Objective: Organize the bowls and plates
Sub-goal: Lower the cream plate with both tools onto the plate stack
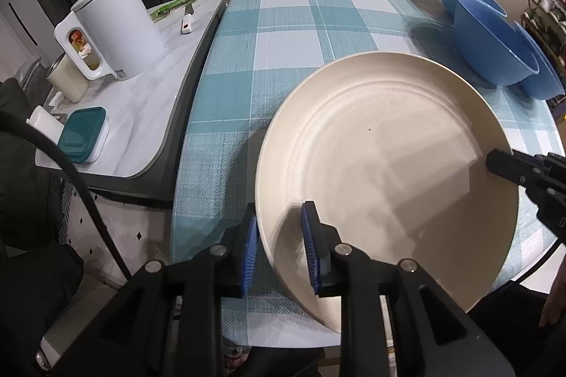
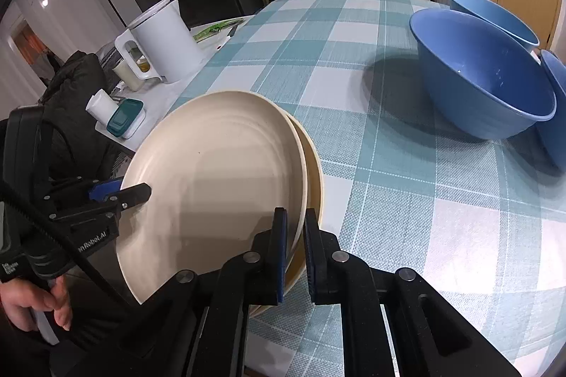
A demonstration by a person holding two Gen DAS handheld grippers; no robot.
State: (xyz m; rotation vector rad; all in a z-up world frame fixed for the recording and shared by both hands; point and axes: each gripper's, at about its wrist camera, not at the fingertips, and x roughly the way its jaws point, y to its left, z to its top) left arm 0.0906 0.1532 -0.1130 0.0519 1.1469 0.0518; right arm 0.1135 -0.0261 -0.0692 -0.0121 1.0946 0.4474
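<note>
The left tongs [image 1: 279, 248] sit loosely around the top cream plate's [image 1: 389, 172] near rim. The right tongs [image 2: 295, 249] pinch its right rim. Blue bowls [image 2: 484, 76] stand far right on the tabletop [image 2: 406, 186].

Two stacked plates [image 2: 219, 172] sit at near left edge of table [image 2: 406, 200], top one tilted. Three bowls [image 2: 488, 83] far right, clustered. Kettle [image 1: 116, 27] and lidded box [image 1: 83, 134] on side counter [image 1: 159, 101] left of table.

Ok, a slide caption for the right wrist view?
Right gripper pinches cream plates' rim; blue bowls wait on the checked tablecloth.
</note>
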